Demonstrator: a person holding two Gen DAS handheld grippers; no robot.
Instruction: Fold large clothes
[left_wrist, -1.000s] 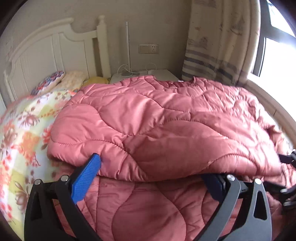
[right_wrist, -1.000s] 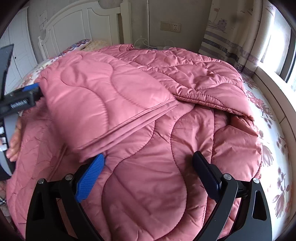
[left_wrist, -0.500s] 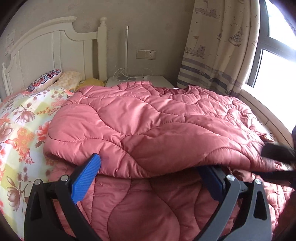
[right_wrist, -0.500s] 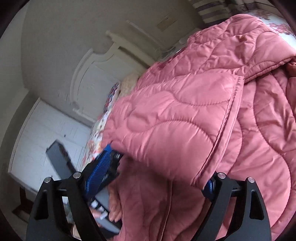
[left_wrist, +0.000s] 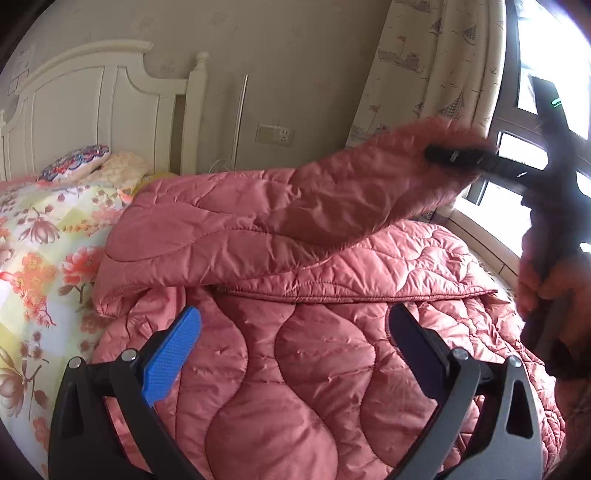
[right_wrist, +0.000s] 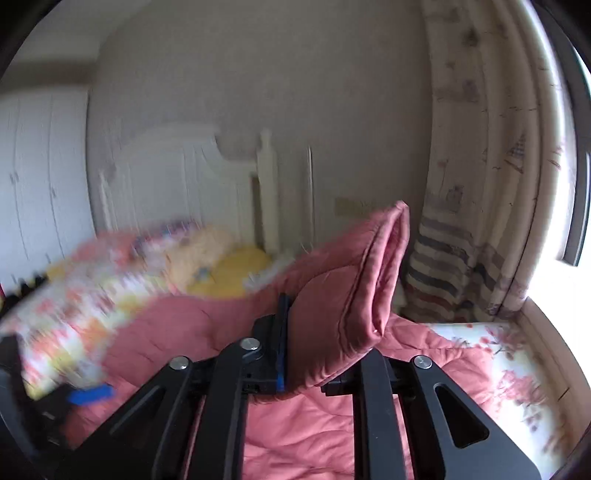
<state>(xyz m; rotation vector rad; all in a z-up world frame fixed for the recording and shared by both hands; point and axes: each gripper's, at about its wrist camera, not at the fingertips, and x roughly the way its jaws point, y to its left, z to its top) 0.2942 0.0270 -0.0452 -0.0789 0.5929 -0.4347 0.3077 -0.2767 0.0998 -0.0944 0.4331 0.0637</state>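
My right gripper (right_wrist: 317, 354) has just been closing, and its jaws now pinch a folded corner of the pink quilted coat (left_wrist: 295, 369), with the padded edge bunched up between them. I hold that corner high off the bed (left_wrist: 44, 266) so the top layer peels away from the rest; in the left wrist view the lifted flap (left_wrist: 369, 192) stretches up toward the window (left_wrist: 535, 92), with my right hand (left_wrist: 546, 280) on the handle below it. I judge that a corner grip like this lets me swing the whole layer across for the next fold rather than drag it.

My left gripper (left_wrist: 291, 347) hangs over the near part of the coat with its jaws wide apart and nothing between them. The blue pad (left_wrist: 171, 358) and its dark partner sit just above the fabric, whether touching it I cannot tell. I keep it there, I think, ready to pin or take the lower edge while the right side carries the flap.

The coat itself lies spread over the flowered bedspread, most of it still flat, near the white headboard (left_wrist: 92, 110) and pillows (left_wrist: 77, 166). The fold looks only partly done.
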